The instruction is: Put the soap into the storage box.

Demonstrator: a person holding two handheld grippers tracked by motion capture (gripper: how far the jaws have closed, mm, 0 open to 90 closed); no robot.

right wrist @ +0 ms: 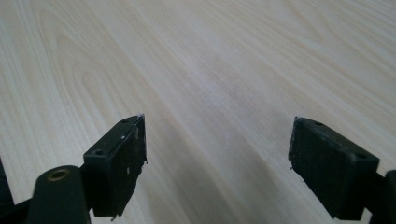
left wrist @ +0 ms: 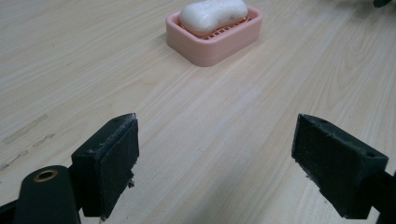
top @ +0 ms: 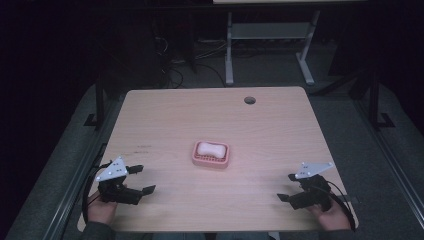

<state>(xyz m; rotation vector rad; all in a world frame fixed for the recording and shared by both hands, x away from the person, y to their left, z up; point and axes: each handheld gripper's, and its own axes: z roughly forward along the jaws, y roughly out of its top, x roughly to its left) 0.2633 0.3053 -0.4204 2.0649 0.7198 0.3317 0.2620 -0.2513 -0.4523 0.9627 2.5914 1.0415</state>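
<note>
Soap [left wrist: 214, 15] in dish [left wrist: 212, 44], ahead of left gripper [left wrist: 215, 163]; both grippers spread wide, empty. Next: reach, pinch soap. Right gripper [right wrist: 217, 163] well off.

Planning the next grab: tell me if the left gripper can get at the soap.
Probably yes. The left gripper stands open, aimed at the soap in its pink dish, with bare table between them.

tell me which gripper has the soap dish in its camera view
The left gripper: its view shows the pink soap dish with the white soap bar.
</note>
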